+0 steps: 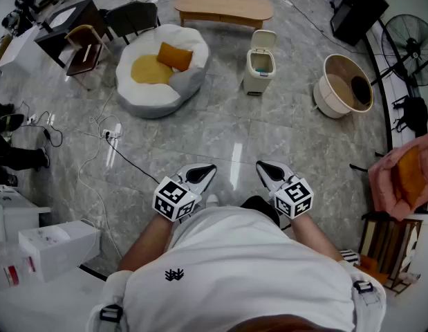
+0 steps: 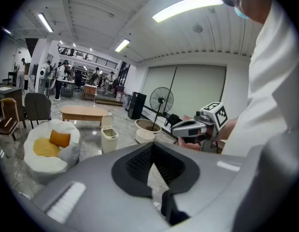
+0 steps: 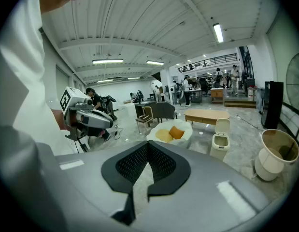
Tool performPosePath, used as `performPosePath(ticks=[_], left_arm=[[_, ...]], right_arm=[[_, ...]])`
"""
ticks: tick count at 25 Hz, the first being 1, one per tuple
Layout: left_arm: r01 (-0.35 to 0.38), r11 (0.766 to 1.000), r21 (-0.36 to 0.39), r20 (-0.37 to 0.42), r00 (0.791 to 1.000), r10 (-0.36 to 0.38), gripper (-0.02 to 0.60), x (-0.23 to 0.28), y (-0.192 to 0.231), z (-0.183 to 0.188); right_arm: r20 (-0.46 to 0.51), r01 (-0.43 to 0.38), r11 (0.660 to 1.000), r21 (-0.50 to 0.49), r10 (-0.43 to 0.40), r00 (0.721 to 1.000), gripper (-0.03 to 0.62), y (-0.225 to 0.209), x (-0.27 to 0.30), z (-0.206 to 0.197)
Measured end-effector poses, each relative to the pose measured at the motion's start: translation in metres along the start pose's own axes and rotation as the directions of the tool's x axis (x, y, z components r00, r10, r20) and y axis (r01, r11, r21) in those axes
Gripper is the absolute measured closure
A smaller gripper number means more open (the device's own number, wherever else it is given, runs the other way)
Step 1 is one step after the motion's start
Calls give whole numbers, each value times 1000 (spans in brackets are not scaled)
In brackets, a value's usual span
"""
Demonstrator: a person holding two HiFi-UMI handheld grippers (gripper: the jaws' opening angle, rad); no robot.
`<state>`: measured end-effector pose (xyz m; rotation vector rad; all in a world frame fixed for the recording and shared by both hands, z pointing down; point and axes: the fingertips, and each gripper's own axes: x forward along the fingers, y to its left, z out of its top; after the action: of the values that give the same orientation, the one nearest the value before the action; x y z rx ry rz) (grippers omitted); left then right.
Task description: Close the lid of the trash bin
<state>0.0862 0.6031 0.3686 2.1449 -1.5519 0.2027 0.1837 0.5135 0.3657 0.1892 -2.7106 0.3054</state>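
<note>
Nearest to us, below the person's white shirt [image 1: 234, 268], both tools are held close to the body. Our left gripper [image 1: 207, 169] has its dark jaws pressed together at the tips with nothing between them. Our right gripper [image 1: 264, 166] is likewise closed on nothing.

We judge the task to be at the approach step, with the bin itself not yet touched. The cream plastic trash bin [image 1: 258, 68] stands well apart from both grippers, across the grey marble floor [image 1: 220, 130], ahead and slightly to the right. Its hinged lid [image 1: 263, 40] stands raised at the back, leaving the mouth open toward us. The bin sits between a white beanbag with yellow cushions [image 1: 162, 71] on its left and a round beige tub [image 1: 341, 85] lying tipped on its right. A pale wooden bench [image 1: 224, 7] lies beyond it, toward the floor's far edge.

The next move, as we see it, calls for walking forward until the bin is within reach. One gripper, probably the right, then needs to come behind or above the raised lid and push it forward and down. Closed jaws should serve for a push, so no opening seems needed.
</note>
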Motion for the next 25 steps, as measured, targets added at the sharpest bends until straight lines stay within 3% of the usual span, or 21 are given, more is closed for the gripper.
performPosePath(ticks=[6, 13, 25], left_arm=[[21, 1000, 16, 8, 1000, -21, 526, 10, 41, 12], [48, 999, 14, -7, 999, -48, 526, 77, 84, 38], [-30, 998, 49, -30, 999, 32, 525, 206, 197, 158]], right_arm=[[-18, 26, 1000, 9, -26, 1000, 594, -15, 30, 11], [-27, 35, 999, 27, -35, 999, 594, -86, 67, 22], [21, -3, 1000, 18, 3, 1000, 565, -254, 146, 93]])
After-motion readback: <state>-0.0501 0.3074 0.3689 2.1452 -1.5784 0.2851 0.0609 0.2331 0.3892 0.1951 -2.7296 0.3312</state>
